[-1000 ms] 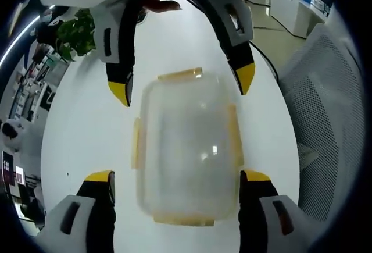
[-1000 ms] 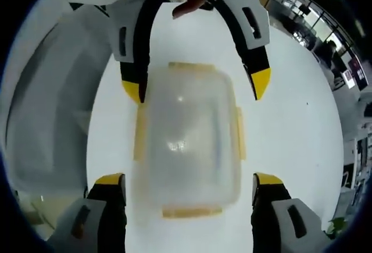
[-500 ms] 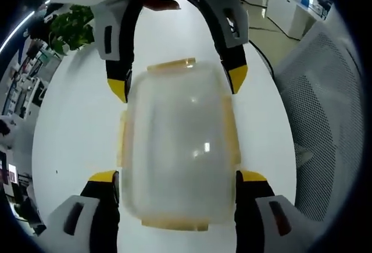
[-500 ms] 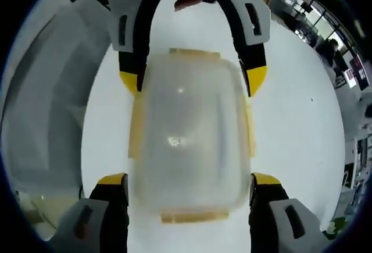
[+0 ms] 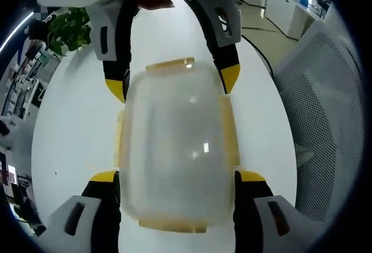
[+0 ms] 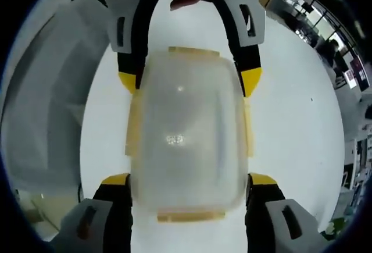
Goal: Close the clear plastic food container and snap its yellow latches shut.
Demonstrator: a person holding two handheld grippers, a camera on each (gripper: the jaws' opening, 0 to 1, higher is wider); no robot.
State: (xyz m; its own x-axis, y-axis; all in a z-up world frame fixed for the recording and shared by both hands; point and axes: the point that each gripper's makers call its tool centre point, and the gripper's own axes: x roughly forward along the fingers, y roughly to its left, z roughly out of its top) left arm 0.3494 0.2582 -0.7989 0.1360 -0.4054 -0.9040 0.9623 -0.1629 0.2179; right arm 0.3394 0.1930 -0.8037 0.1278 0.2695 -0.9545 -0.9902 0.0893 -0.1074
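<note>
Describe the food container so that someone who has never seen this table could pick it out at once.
Start at the round white table, with a grey mesh chair beside it. In the middle of the tabletop, between the left gripper and the right gripper, lies the container. It is a cloudy clear plastic box with rounded corners and a yellow latch on each of its four sides.

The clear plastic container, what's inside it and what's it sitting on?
Nothing shows through the clear plastic container, though its cloudy lid blurs the inside. It sits on a white table; the patch directly beneath is covered.
</note>
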